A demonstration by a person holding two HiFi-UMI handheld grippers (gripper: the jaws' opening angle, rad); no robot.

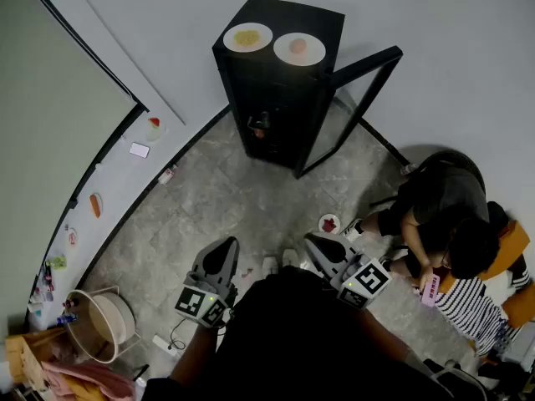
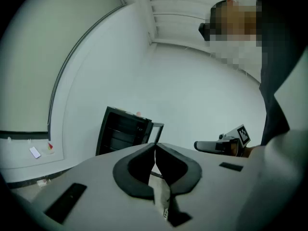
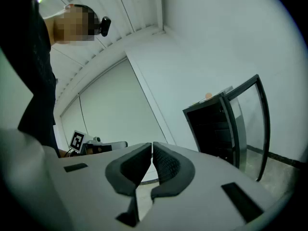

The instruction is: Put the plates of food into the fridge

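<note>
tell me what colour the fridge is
Black. The fridge shows best in the head view, with two plates of food on top.

One plate (image 1: 247, 37) sits left of another plate (image 1: 299, 48) atop the fridge (image 1: 276, 107), whose door (image 1: 361, 98) stands open rightward

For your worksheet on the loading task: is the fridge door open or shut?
Open: the glass door stands angled out from the black fridge.
</note>
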